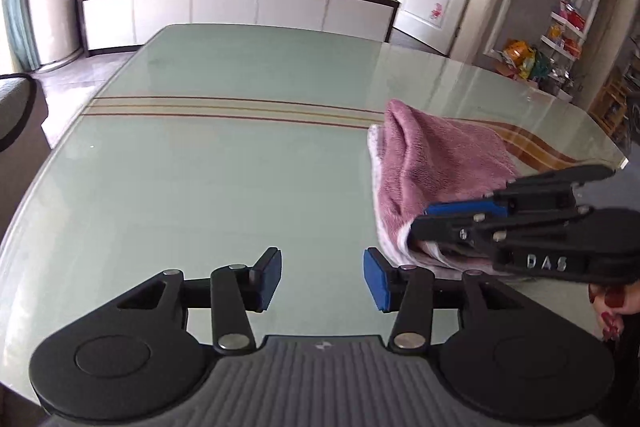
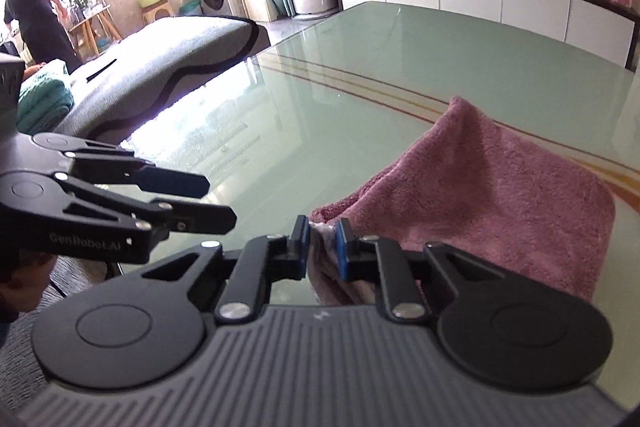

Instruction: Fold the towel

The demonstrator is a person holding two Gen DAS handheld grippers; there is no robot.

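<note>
Both grippers are matte black linkages with silver pivot screws, blue pads and a ribbed grey base. The right gripper carries raised "DAS" lettering; the left gripper reads "GenRobot.AI". The hand seems to have dark red nails.

Towel on table, right side.
Near corner pinched in right gripper; left gripper just left, over table.

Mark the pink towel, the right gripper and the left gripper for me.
pink towel [image 2: 500,195]: right wrist view, on its raised middle fold.
right gripper [image 2: 322,251]: right wrist view, midway between its fingertips, shut on a towel corner.
left gripper [image 1: 322,279]: left wrist view, in the open gap.
</note>
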